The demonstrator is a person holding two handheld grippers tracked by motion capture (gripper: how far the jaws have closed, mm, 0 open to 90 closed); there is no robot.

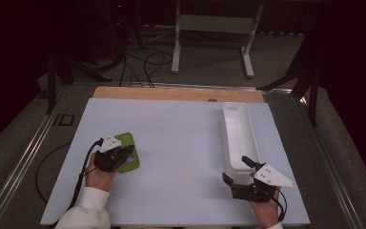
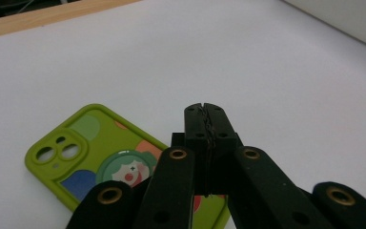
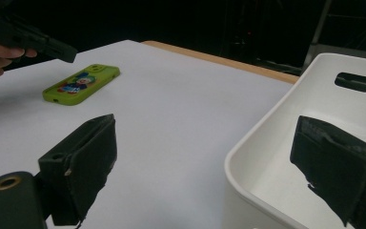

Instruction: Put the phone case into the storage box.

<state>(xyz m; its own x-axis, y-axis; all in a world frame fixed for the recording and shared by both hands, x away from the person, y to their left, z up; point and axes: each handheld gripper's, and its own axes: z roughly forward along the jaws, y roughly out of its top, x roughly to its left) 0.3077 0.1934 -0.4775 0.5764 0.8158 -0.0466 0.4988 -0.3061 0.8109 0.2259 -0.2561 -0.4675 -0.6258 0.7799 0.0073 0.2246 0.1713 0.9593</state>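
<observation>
A lime-green phone (image 1: 127, 141) lies camera-side up on the white table sheet at the left; its case (image 2: 76, 148) carries a cartoon clown figure. My left gripper (image 1: 129, 153) is over the phone's near end with its jaws pressed together and nothing between them (image 2: 205, 108). From the right gripper view, the left gripper (image 3: 69, 53) hovers just above the phone (image 3: 81, 82), apart from it. My right gripper (image 1: 236, 170) stands open at the near end of a long white bin (image 1: 238, 138), one jaw over the sheet and the other over the bin's inside (image 3: 205, 143).
The white sheet (image 1: 181, 157) covers a wooden table whose bare edge (image 1: 171, 93) shows at the back. The bin (image 3: 248, 143) has a handle slot in its far wall and looks empty. Cables and a white stand lie on the floor beyond.
</observation>
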